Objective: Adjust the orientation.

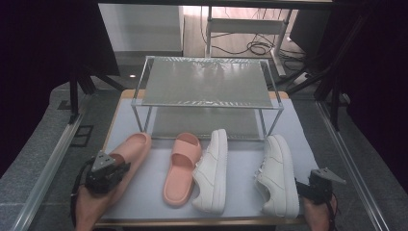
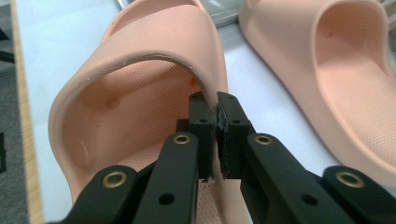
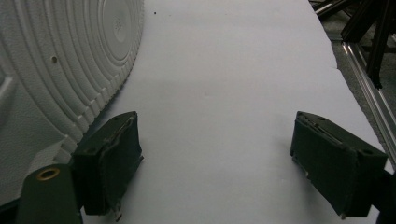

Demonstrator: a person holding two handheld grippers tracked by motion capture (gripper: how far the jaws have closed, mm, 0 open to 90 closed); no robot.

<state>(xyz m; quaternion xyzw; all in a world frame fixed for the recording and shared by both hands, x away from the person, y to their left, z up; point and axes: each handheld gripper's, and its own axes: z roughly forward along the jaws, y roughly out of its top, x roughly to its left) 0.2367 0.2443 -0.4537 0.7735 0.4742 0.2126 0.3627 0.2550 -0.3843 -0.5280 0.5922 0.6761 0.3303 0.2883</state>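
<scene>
The left tongs pinch the strap edge of a pink slipper lying at the table's left side. The right tongs stand spread over bare table beside a white sneaker.

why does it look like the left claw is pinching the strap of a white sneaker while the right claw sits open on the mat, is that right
Not quite: the left claw is pinching the strap of a pink slipper, not a white sneaker. The left gripper view shows its jaws shut on the strap's edge. The rest holds: the right claw sits open on the mat.
</scene>
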